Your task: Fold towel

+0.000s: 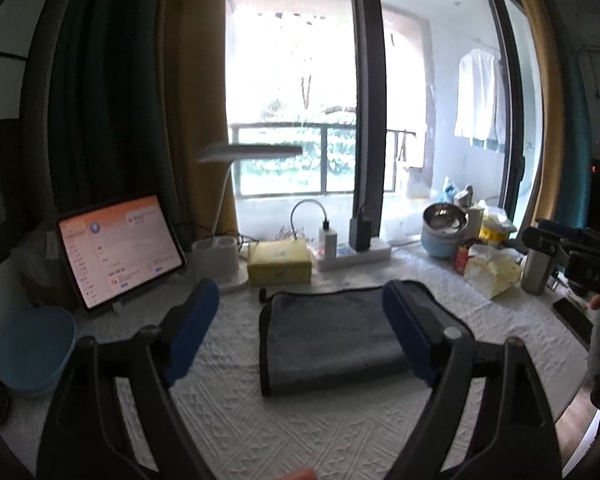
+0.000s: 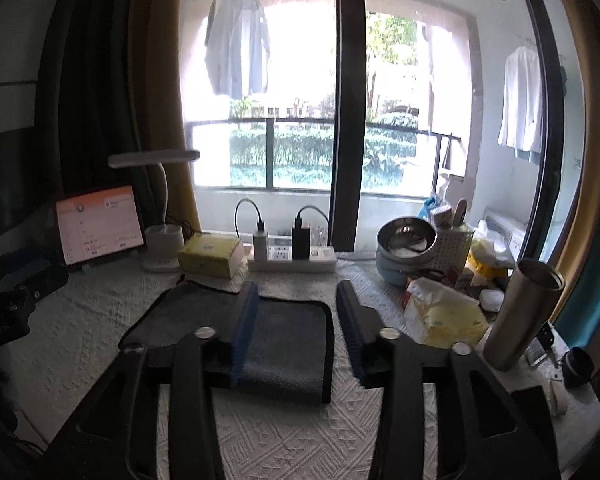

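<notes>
A dark grey towel (image 1: 328,340) with black edging lies folded into a small rectangle on the white quilted table cover (image 1: 284,432). My left gripper (image 1: 300,300) is open wide and empty, held above the near side of the towel, its blue pads to either side. In the right wrist view the same towel (image 2: 284,340) lies under my right gripper (image 2: 296,296), which is open and empty, its left pad over the towel's middle and its right pad past the right edge. The right gripper's body shows at the far right of the left wrist view (image 1: 572,248).
At the back stand a lit tablet (image 1: 120,248), a white desk lamp (image 1: 220,256), a yellow box (image 1: 280,266) and a power strip with chargers (image 1: 352,254). To the right are steel bowls (image 2: 406,240), a tissue pack (image 2: 444,316) and a steel tumbler (image 2: 520,312). A blue bin (image 1: 36,352) sits left.
</notes>
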A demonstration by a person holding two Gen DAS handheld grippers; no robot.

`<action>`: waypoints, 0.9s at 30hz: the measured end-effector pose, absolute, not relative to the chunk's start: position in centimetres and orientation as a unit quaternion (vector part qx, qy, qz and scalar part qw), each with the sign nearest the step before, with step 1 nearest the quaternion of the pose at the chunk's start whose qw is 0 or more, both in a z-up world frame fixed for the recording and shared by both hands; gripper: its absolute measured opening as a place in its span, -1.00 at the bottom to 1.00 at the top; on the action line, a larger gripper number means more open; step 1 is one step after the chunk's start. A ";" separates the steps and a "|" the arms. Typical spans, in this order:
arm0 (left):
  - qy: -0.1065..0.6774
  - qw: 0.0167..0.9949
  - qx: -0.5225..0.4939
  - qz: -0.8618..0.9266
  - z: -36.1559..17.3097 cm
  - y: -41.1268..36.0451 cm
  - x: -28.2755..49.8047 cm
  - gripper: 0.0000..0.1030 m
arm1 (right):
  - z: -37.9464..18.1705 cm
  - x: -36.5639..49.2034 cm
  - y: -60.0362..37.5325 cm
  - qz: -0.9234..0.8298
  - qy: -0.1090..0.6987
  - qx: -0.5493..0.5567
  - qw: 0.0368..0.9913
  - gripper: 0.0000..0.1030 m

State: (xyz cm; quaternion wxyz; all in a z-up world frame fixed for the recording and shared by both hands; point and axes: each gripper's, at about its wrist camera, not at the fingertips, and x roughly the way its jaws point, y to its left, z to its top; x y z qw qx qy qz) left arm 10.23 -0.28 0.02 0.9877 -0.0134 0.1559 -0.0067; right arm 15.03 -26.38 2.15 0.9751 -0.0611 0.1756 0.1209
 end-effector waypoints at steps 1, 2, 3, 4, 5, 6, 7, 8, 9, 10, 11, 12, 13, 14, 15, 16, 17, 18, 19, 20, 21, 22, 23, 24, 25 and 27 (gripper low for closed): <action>0.151 0.988 -0.014 -0.008 0.3 -0.3 10.0 0.73 | 2.4 14.8 -26.4 0.120 0.172 -0.061 0.976 -0.08; 0.146 0.989 -0.014 -0.009 0.5 -0.3 9.8 0.78 | 2.7 14.6 -26.4 0.119 0.167 -0.061 0.977 -0.07; 0.141 0.990 -0.014 -0.010 0.8 -0.3 9.6 0.79 | 2.9 14.4 -26.5 0.118 0.164 -0.060 0.977 -0.06; 0.137 0.990 -0.014 -0.010 1.1 -0.3 9.4 0.83 | 3.2 14.2 -26.5 0.117 0.160 -0.060 0.978 -0.03; 0.134 0.991 -0.015 -0.010 1.3 -0.3 9.3 0.87 | 3.5 14.0 -26.6 0.117 0.156 -0.060 0.979 -0.01; 0.130 0.991 -0.015 -0.010 1.6 -0.3 9.1 0.88 | 3.7 13.8 -26.7 0.116 0.153 -0.059 0.980 0.03; 0.127 0.992 -0.014 -0.011 1.7 -0.3 8.9 0.91 | 4.0 13.6 -26.7 0.115 0.148 -0.058 0.980 0.07; 0.123 0.992 -0.014 -0.012 1.9 -0.4 8.7 0.93 | 4.2 13.4 -26.7 0.115 0.145 -0.058 0.981 0.09; 0.118 0.993 -0.014 -0.015 2.1 -0.4 8.5 0.93 | 4.4 13.3 -26.8 0.115 0.142 -0.057 0.982 0.12; 0.113 0.993 -0.014 -0.017 2.2 -0.5 8.4 0.95 | 4.6 13.1 -26.8 0.114 0.138 -0.057 0.982 0.15; 0.109 0.994 -0.015 -0.018 2.3 -0.5 8.2 0.96 | 4.8 12.9 -26.8 0.112 0.134 -0.057 0.983 0.17; 0.104 0.994 -0.015 -0.017 2.4 -0.5 8.0 0.97 | 4.9 12.8 -26.9 0.111 0.131 -0.057 0.984 0.22; 0.097 0.995 -0.015 -0.016 2.7 -0.6 7.7 0.99 | 5.1 12.6 -26.9 0.110 0.128 -0.056 0.984 0.28; 0.093 0.995 -0.014 -0.014 2.8 -0.6 7.6 0.99 | 5.2 12.4 -26.9 0.109 0.125 -0.056 0.984 0.31; 0.085 0.996 -0.014 -0.011 3.1 -0.6 7.3 0.99 | 5.4 12.3 -27.0 0.108 0.122 -0.056 0.985 0.36; 0.078 0.997 -0.013 -0.010 3.3 -0.7 7.0 0.99 | 5.5 12.2 -27.0 0.107 0.119 -0.056 0.985 0.39; 0.071 0.997 -0.014 -0.010 3.5 -0.7 6.8 0.99 | 5.7 12.0 -27.1 0.106 0.116 -0.056 0.986 0.41; 0.065 0.998 -0.016 -0.011 3.7 -0.7 6.5 0.99 | 5.8 12.0 -27.1 0.106 0.115 -0.056 0.986 0.42; 0.061 0.998 -0.017 -0.013 3.9 -0.6 6.4 0.99 | 5.9 11.9 -27.2 0.106 0.113 -0.056 0.986 0.43; 0.058 0.998 -0.018 -0.012 4.0 -0.6 6.3 0.99 | 6.0 11.7 -27.2 0.106 0.111 -0.056 0.987 0.43; 0.058 0.998 -0.018 -0.010 4.1 -0.6 6.3 0.99 | 6.1 11.7 -27.3 0.105 0.109 -0.055 0.987 0.43; 0.058 0.998 -0.018 -0.007 4.1 -0.5 6.3 0.99 | 6.1 11.6 -27.2 0.105 0.109 -0.055 0.987 0.43; 0.058 0.998 -0.019 -0.006 4.1 -0.5 6.3 0.99 | 6.2 11.6 -27.3 0.105 0.107 -0.055 0.987 0.43; 0.058 0.998 -0.020 -0.006 4.1 -0.4 6.3 0.99 | 6.3 11.5 -27.3 0.105 0.106 -0.054 0.987 0.43; 0.057 0.998 -0.021 -0.005 4.1 -0.4 6.2 0.99 | 6.3 11.5 -27.4 0.105 0.106 -0.054 0.987 0.43; 0.053 0.998 -0.021 -0.003 4.1 -0.3 6.1 0.99 | 6.4 11.4 -27.4 0.106 0.105 -0.055 0.987 0.43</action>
